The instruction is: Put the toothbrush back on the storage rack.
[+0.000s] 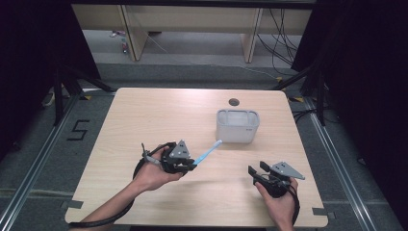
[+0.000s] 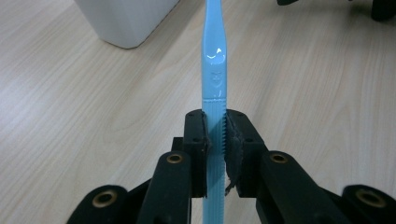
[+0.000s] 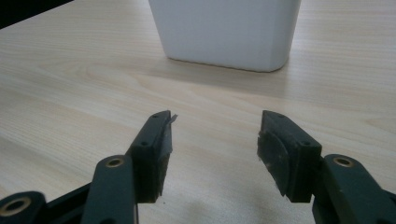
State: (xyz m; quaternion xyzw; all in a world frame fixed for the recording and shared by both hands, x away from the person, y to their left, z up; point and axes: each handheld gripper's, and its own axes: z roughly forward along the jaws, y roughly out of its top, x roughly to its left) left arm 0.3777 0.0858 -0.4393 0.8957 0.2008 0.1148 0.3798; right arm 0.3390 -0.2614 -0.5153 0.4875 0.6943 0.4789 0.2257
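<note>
I can't see the head of the light blue toothbrush [image 2: 214, 60] in the left gripper view; the top edge cuts it off, and in the high view it is too small to make out bristles. The white container [image 3: 226, 30] loses its rim at the top of both gripper views, so its inside stays hidden from me.
</note>
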